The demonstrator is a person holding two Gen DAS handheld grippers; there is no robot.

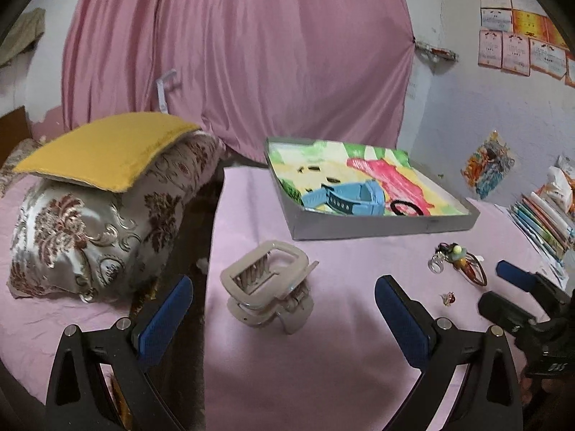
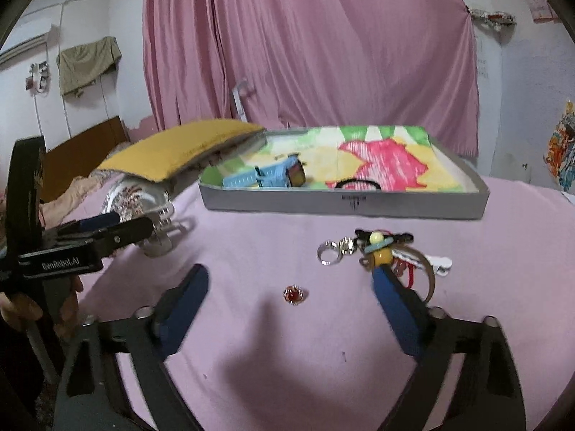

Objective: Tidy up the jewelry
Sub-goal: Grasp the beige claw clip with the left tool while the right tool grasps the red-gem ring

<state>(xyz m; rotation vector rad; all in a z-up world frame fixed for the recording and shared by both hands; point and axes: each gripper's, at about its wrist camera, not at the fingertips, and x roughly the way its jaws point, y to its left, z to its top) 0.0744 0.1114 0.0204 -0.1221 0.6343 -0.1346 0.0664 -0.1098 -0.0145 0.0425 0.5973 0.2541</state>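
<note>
A beige hair claw clip [image 1: 267, 283] lies on the pink cloth between the open fingers of my left gripper [image 1: 284, 318]. A small red-stone ring [image 2: 294, 294] lies between the open fingers of my right gripper [image 2: 291, 310]. Beyond it lie a clear ring [image 2: 329, 253] and a tangle of hair ties and charms [image 2: 386, 251]. A grey shallow box [image 2: 345, 208] with a colourful lining holds a blue watch [image 2: 276, 176] and a black hair band [image 2: 357, 184]. The right gripper [image 1: 510, 273] shows in the left wrist view, the left gripper [image 2: 118, 228] in the right wrist view.
A patterned pillow [image 1: 97, 230] with a yellow cushion [image 1: 104, 151] on top lies left of the box. A stack of books [image 1: 542, 222] sits at the right edge. A pink curtain [image 1: 237, 61] hangs behind.
</note>
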